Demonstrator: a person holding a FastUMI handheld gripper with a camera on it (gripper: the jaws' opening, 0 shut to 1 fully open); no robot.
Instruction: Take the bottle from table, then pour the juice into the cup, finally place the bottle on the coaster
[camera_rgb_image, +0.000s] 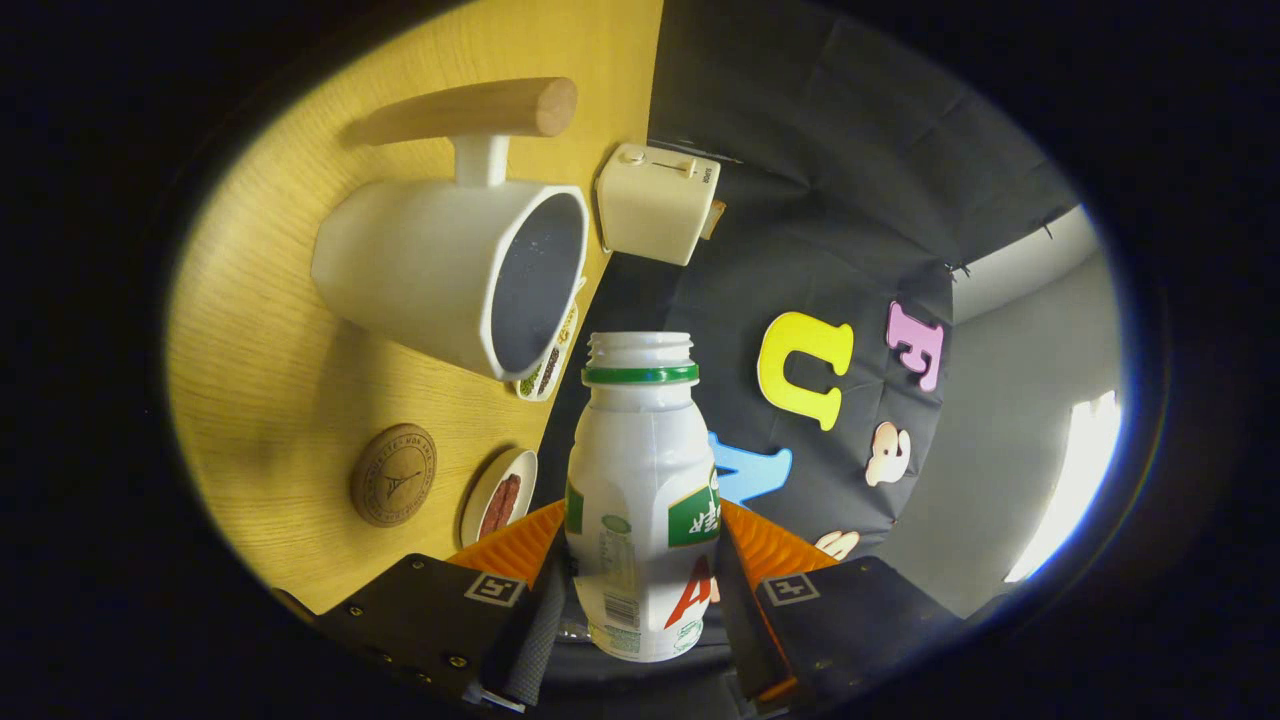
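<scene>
- The gripper held the small white plastic bottle, uncapped, both fingers pressing its lower body.
- Judged light, thin-walled, slippery; mid-body hold suits.

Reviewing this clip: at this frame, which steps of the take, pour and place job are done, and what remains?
Done: the bottle is off the table, clamped between both fingers of the hand-held gripper, cap off. In hand: the view is rolled sideways, so the bottle is tipped, its mouth beside the white cup, not over the opening; no juice stream is visible. Left: the round coaster on the wooden table is bare, so placing remains.
</scene>
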